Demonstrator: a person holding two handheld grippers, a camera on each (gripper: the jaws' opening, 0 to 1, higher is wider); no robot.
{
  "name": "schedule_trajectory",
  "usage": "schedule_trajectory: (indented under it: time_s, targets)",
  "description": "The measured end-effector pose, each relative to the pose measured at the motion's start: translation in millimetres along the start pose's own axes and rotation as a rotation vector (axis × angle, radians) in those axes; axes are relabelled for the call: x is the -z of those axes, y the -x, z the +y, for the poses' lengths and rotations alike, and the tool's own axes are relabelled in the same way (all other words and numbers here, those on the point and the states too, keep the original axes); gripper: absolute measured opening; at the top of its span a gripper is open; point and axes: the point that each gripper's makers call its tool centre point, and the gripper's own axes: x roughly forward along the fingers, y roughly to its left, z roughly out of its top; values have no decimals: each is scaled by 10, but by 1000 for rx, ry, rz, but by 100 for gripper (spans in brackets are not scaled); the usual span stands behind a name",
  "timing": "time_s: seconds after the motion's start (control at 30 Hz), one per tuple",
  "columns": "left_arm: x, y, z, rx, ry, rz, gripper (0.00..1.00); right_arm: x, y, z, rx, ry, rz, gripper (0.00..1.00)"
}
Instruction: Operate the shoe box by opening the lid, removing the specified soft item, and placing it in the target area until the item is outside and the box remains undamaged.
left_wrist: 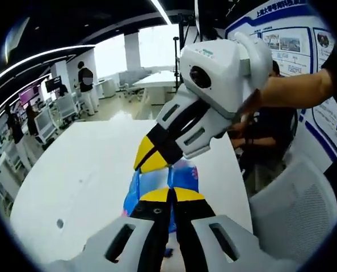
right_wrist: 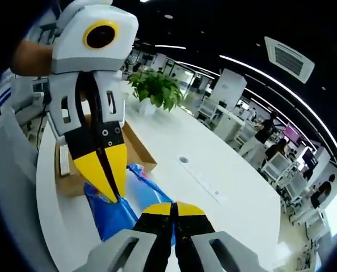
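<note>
Shoe box [right_wrist: 135,148] beside blue item [right_wrist: 135,192]

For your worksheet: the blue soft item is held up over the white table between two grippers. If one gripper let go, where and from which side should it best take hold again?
Probably a bunched fold at the free edge of the blue soft item, approached from above. It hangs limp and crumpled between the left gripper and right gripper, so a raised fold gives something to pinch, away from the cardboard shoe box.
</note>
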Motion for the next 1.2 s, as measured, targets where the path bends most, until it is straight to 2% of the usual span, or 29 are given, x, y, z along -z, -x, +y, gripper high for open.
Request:
schedule_trajectory:
  time_s: [0.37,0.7,1.2]
  targets:
    - [-14,-335,37,25,21,5,0,334,5,-197,29,3,20,0]
    - [0,-674,62,61,37,10,0,645,-15,-316,42,-15,64,0]
    - [-30,-1139,77,99,72,2,0,981,-15,-518,67,-63,114,0]
